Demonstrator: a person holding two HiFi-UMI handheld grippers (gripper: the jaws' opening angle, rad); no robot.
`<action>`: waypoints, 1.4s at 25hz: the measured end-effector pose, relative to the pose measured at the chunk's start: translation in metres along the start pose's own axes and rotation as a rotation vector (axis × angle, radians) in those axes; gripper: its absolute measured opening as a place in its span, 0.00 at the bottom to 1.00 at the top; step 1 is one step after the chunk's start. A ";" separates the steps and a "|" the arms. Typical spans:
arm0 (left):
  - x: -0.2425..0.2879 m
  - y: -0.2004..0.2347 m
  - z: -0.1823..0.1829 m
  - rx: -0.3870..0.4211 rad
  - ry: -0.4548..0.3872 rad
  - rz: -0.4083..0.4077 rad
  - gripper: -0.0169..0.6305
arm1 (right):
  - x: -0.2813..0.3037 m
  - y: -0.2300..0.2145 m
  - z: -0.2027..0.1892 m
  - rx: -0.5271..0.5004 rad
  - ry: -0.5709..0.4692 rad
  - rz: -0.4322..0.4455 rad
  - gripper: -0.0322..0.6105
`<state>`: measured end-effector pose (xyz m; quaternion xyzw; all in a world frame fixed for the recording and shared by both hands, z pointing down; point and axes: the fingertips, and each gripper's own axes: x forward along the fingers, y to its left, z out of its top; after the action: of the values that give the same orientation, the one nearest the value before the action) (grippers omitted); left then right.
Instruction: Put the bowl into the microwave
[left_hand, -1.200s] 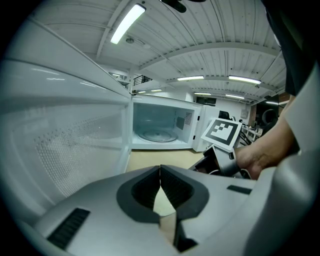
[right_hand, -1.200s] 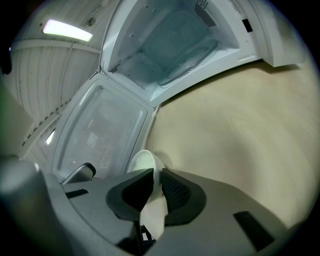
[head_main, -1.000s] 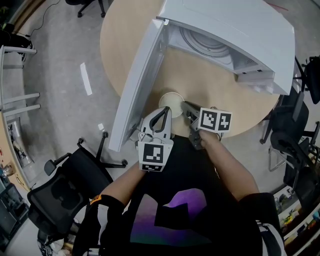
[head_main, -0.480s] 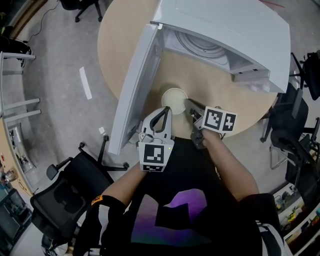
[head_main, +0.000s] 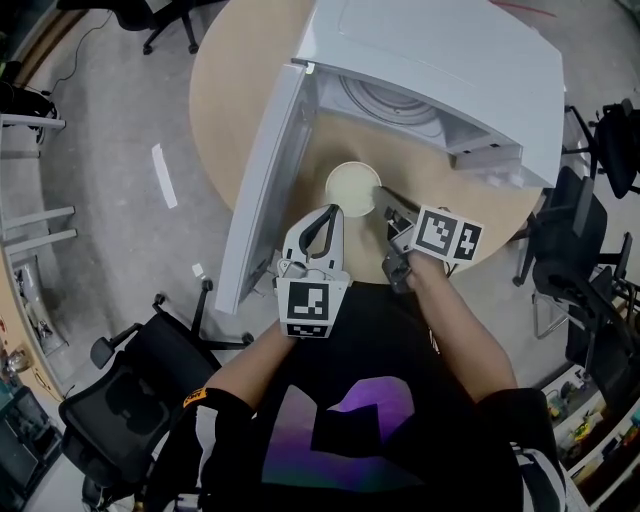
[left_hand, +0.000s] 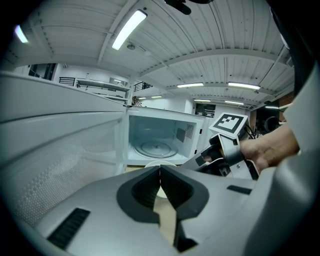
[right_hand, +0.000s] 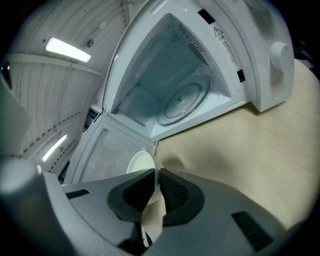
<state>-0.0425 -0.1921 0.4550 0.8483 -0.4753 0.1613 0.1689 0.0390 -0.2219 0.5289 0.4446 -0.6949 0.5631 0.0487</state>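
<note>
A cream bowl (head_main: 352, 187) hangs just above the round wooden table (head_main: 245, 90), in front of the open white microwave (head_main: 440, 60). My right gripper (head_main: 382, 205) is shut on the bowl's near right rim; in the right gripper view the rim of the bowl (right_hand: 139, 163) sits pinched between the jaws of this gripper (right_hand: 156, 183). The microwave's cavity (right_hand: 182, 97) with its glass turntable lies ahead. My left gripper (head_main: 334, 212) is shut on nothing, just left of the bowl and beside the door (head_main: 262, 180). In the left gripper view, the left gripper (left_hand: 160, 172) faces the cavity (left_hand: 159, 142).
The microwave door swings out to the left, over the table's near edge. The microwave's control panel (head_main: 490, 150) with a knob is at the right of the cavity. Black office chairs stand at the lower left (head_main: 130, 400) and at the right (head_main: 580, 260) on the grey floor.
The right gripper has carried the bowl farther from me, toward the microwave's opening. The left gripper has stayed almost where it was, still shut.
</note>
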 end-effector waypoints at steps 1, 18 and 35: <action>0.002 0.000 0.003 -0.001 -0.004 0.004 0.10 | -0.001 0.001 0.004 0.001 -0.008 0.001 0.12; 0.034 -0.005 0.031 0.014 -0.005 0.058 0.10 | -0.009 -0.010 0.059 0.065 -0.114 0.003 0.12; 0.080 -0.008 0.044 0.044 0.024 0.090 0.10 | 0.006 -0.028 0.110 0.166 -0.223 -0.005 0.12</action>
<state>0.0092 -0.2678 0.4493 0.8277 -0.5071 0.1892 0.1483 0.1014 -0.3156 0.5133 0.5087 -0.6460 0.5654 -0.0643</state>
